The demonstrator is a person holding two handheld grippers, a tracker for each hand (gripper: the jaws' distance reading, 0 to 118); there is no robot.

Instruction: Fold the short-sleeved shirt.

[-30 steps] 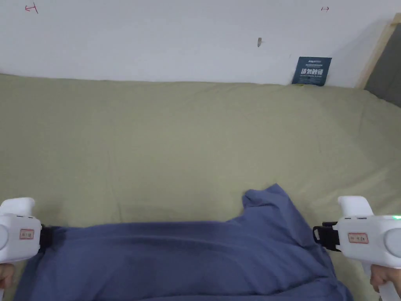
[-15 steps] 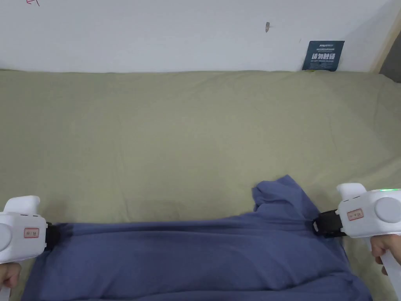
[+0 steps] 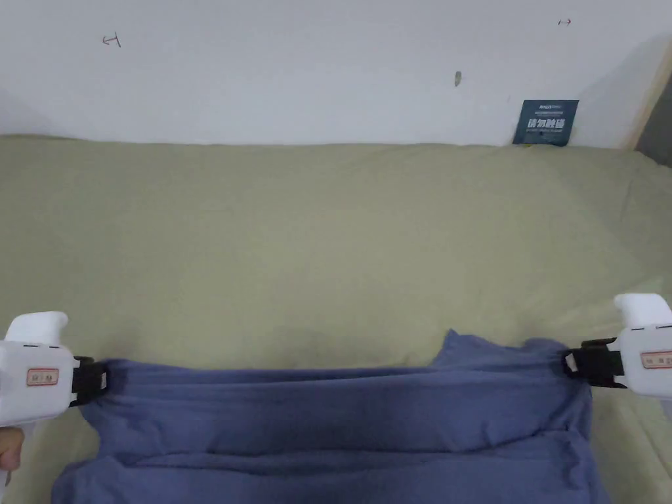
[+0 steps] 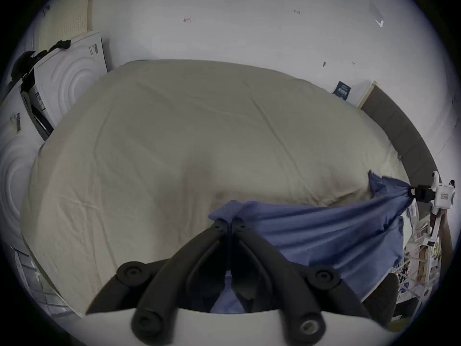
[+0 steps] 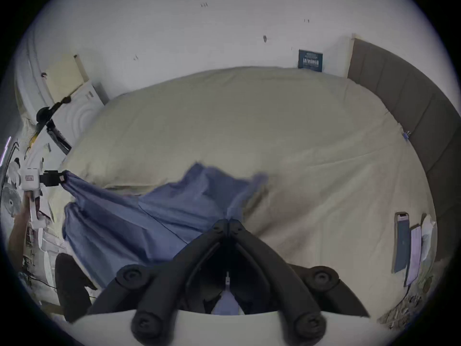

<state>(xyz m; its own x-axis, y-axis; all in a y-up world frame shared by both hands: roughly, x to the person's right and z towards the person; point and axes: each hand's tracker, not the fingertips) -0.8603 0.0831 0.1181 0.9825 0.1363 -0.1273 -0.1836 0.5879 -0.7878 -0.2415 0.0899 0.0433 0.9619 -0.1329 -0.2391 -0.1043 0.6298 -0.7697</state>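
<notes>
A big bed with a soft pale green sheet [image 3: 328, 236] sits against a plain white wall [image 3: 295, 72]. A small dark blue sign [image 3: 548, 122] leans on the wall at the far right corner of the bed. A grey padded headboard [image 5: 409, 106] runs along the bed's right side, and white foam packing pieces [image 4: 67, 76] stand past the bed's left end. A flat dark phone [image 5: 401, 241] lies on the bed near the headboard. The blue short-sleeved cotton shirt [image 3: 341, 420] is at the near edge of the bed, pulled wide from side to side, with one floppy bit sticking up near its right end. Nothing lies on the sheet between the shirt and the wall. The left gripper [image 3: 98, 382] is at the shirt's left end, pointing inward, and its jaws are closed tight on the cloth. The right gripper [image 3: 572, 362] is at the shirt's right end, also pointing inward, with its jaws pinching the cloth. A hand [image 3: 9, 453] peeks out under the left gripper.
</notes>
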